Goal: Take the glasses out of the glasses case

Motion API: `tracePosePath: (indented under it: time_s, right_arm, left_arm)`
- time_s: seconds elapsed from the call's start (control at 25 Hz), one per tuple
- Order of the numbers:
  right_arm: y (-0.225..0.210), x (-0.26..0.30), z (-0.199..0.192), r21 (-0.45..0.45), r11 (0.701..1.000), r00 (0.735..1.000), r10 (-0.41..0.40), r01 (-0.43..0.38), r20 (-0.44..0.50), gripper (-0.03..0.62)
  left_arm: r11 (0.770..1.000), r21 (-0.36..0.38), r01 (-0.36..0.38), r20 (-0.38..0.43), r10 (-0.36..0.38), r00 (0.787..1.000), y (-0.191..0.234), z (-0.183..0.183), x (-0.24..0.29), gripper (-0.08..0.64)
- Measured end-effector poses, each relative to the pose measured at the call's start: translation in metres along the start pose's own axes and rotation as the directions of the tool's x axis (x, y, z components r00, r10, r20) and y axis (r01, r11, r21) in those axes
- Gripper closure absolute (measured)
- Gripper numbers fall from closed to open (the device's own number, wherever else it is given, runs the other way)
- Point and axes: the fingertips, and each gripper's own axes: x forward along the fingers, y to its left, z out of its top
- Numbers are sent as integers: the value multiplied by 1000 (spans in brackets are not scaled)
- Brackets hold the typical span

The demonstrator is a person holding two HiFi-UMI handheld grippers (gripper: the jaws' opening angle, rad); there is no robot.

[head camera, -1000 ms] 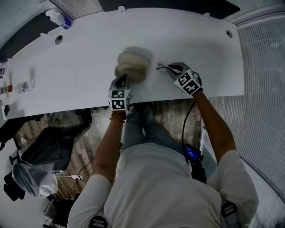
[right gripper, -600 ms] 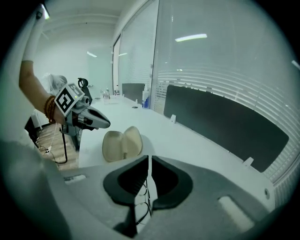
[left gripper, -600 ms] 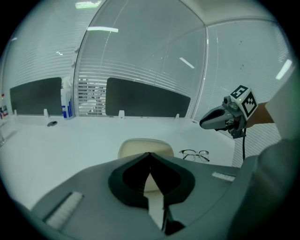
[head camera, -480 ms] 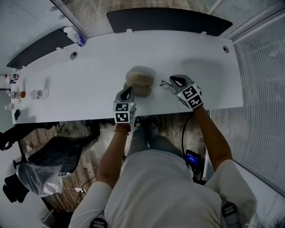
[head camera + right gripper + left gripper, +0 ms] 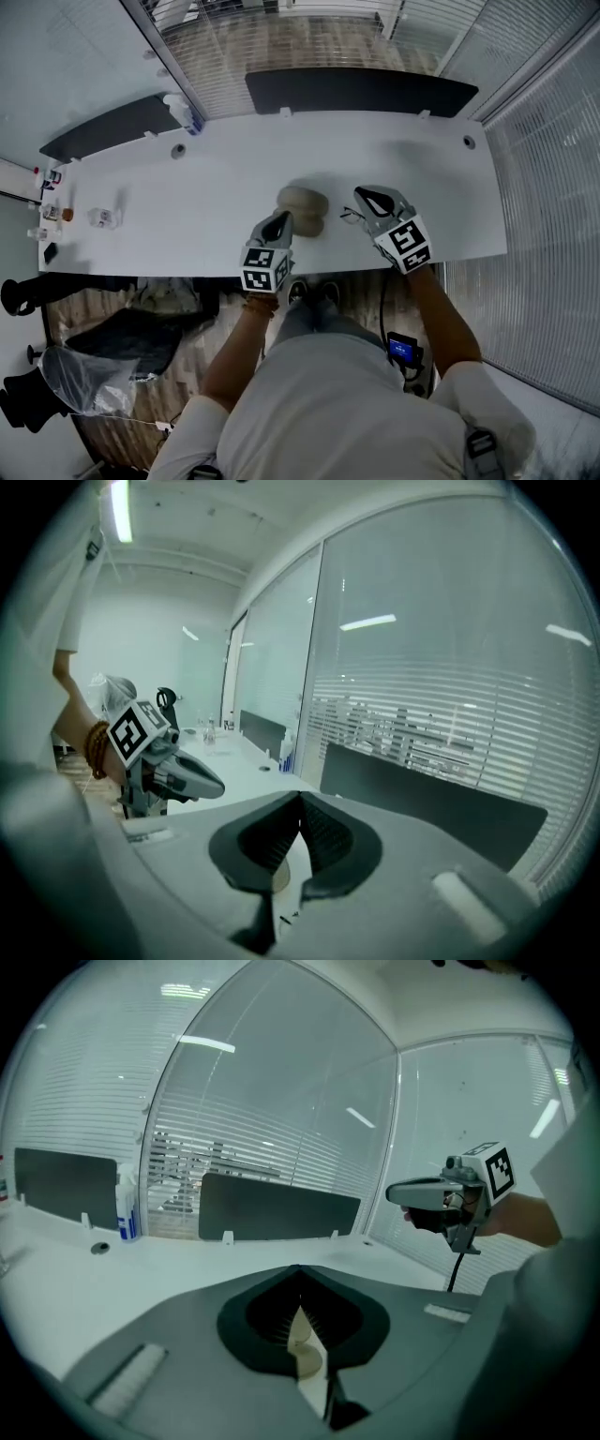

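The glasses (image 5: 349, 217) are lying on the table (image 5: 187, 197) at 3 o'clock of the case (image 5: 302, 206), so the job is looking done. The left gripper (image 5: 282, 219) and right gripper (image 5: 368, 197) are hovering closed and empty; next, I think, is just resting.

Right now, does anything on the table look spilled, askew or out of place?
Nothing stands out. The glasses lie on the white table beside the beige case, the bottle stands upright at the back, and nothing is spilled.
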Motion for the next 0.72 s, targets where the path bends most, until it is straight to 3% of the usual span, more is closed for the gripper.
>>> tracePosePath:
  time_s: [0.16,0.32,0.72]
  right_arm:
    - [18,-15,40,14,1000,995,0,-1,96,591]
    - [37,-27,62,-12,1000,991,-5,7,134,591]
    - [64,-53,105,14,1000,972,-3,0,235,591]
  left_arm:
    - [999,-17,30,87,-28,996,-14,37,-18,560]
    - [999,-33,31,157,-26,987,-24,63,-40,560]
    - [997,25,74,231,-78,970,-50,98,-75,560]
